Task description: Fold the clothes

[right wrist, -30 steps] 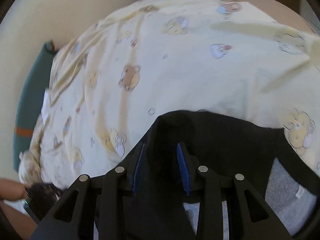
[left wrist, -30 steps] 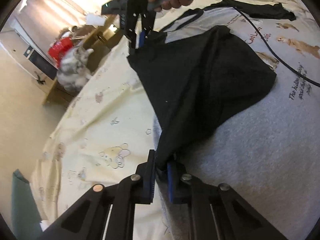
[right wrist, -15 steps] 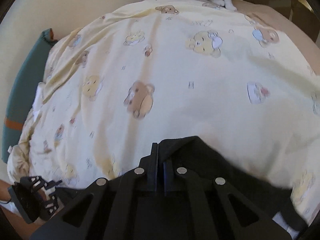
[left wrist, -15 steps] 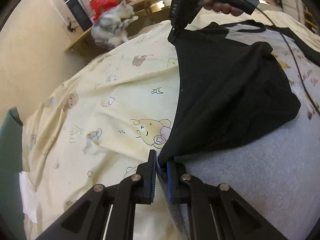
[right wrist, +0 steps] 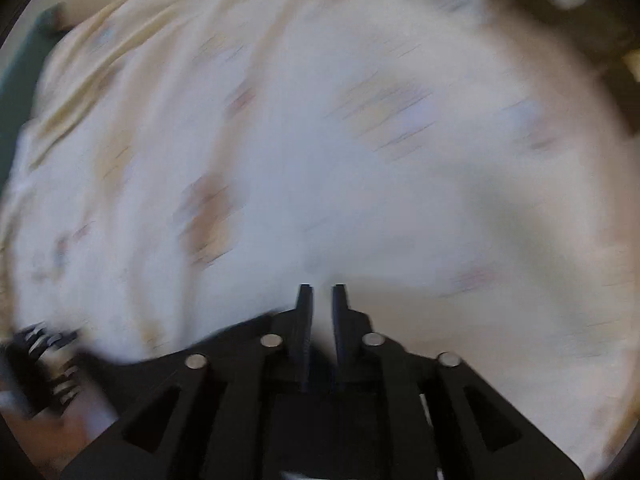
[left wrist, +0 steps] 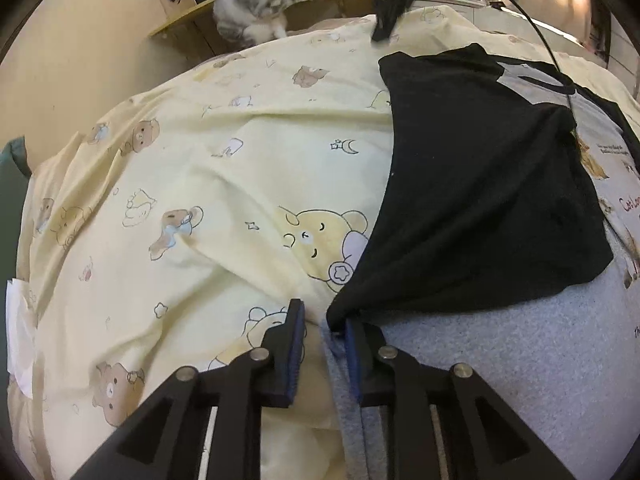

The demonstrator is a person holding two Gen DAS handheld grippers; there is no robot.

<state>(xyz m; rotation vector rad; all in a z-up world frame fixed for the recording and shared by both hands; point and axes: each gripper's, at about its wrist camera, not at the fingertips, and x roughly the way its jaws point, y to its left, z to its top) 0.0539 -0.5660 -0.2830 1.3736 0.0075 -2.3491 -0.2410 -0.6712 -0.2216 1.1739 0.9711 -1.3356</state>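
A grey T-shirt with black sleeves and a cat print lies on the bed. Its black sleeve is folded flat across the grey body. My left gripper sits at the sleeve's near corner with its jaws opening. The corner rests against the right finger and is not pinched. My right gripper, held by a hand, hovers past the sleeve's far corner with no cloth in it. In the blurred right wrist view my right gripper has its jaws opening, with only the sheet beneath the narrow gap.
A yellow bear-print sheet covers the bed left of the shirt. A grey cat sits on a wooden bench beyond the bed. A cable trails over the shirt. A teal pillow and white paper lie at the left edge.
Both grippers have let go of the black sleeve, which now lies flat on the shirt. The right gripper has swung off the shirt over the sheet. The left jaws have spread apart.
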